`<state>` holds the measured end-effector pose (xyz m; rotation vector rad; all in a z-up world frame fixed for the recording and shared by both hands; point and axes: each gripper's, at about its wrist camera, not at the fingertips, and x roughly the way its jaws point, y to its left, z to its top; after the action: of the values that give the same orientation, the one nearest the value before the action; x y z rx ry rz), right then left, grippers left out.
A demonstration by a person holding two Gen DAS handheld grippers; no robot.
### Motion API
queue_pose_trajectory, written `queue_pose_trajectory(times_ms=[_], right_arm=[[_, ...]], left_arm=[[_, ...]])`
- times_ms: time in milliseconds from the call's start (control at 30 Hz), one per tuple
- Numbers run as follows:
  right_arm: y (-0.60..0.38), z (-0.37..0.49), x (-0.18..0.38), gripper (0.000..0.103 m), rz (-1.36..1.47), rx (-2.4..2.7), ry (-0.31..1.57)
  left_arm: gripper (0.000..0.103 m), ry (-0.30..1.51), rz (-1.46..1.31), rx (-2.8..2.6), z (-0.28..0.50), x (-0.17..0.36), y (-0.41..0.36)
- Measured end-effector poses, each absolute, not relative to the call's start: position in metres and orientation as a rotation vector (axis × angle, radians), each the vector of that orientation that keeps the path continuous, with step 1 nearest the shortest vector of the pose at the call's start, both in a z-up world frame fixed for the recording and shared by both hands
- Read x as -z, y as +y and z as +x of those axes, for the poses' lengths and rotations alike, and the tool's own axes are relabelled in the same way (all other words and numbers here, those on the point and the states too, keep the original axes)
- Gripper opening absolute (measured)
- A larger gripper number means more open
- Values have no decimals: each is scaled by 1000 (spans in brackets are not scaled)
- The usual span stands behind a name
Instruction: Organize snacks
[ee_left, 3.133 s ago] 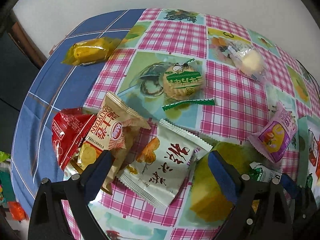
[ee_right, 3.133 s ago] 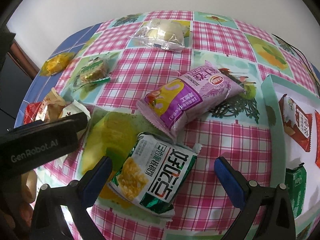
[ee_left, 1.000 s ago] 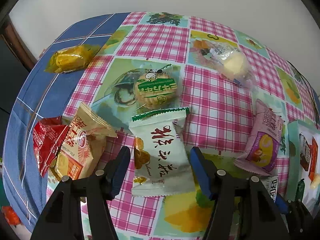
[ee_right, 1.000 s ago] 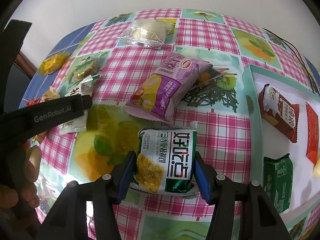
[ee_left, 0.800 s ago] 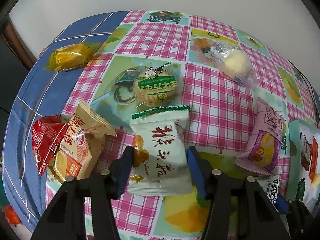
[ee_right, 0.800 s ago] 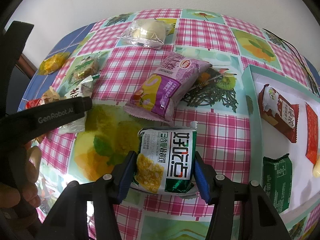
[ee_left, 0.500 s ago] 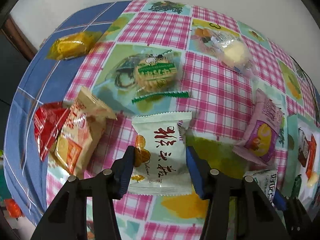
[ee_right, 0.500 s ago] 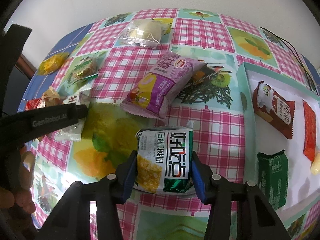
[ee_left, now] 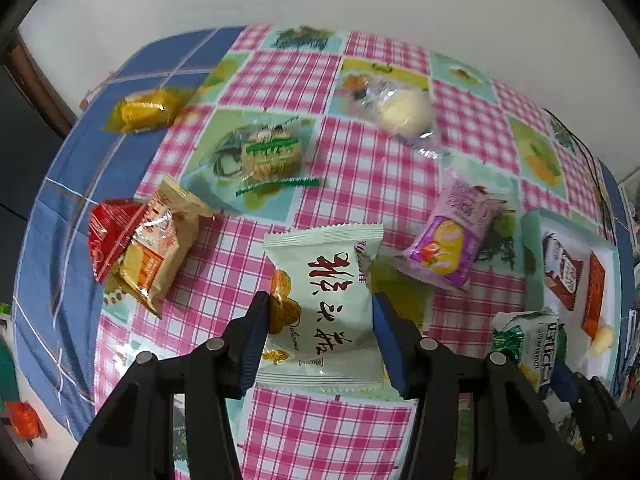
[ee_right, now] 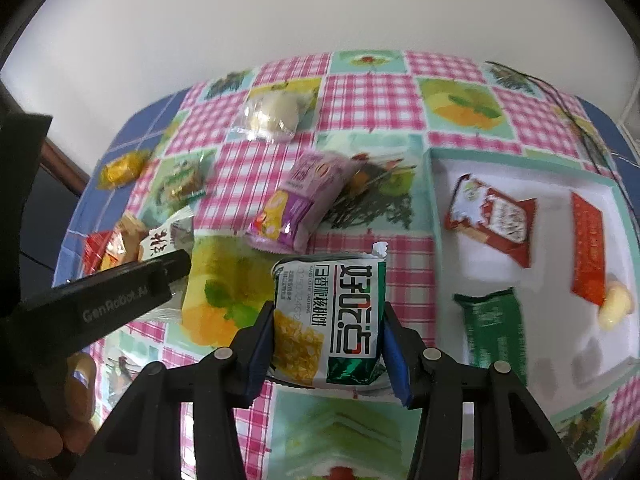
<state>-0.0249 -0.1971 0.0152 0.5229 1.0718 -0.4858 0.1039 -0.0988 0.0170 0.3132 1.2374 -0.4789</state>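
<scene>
Foil risk: slick wrappers, pinched only at the sides, could slide out
Left gripper (ee_left: 318,338): clamped on white packet (ee_left: 322,306), lifted off checked cloth (ee_left: 372,184)
Right gripper (ee_right: 328,340): clamped on green-white packet (ee_right: 330,320)
Tray (ee_right: 434,200): right side; a crossing swing may clip its rim

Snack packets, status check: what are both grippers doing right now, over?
Left gripper shut on white packet. Right gripper shut on green-and-white packet. Tray to the right, partly filled. Purple packet lies ahead, not blocking.
</scene>
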Motion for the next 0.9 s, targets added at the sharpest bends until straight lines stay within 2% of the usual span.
queue_pose_trajectory(times_ms=[333, 900], right_arm=[[-222, -52, -35, 52, 558, 521, 1041], [-305, -133, -46, 52, 684, 679, 985]], left_arm=[[53, 1186, 319, 494, 80, -37, -112], [53, 1142, 426, 626, -3, -45, -192]])
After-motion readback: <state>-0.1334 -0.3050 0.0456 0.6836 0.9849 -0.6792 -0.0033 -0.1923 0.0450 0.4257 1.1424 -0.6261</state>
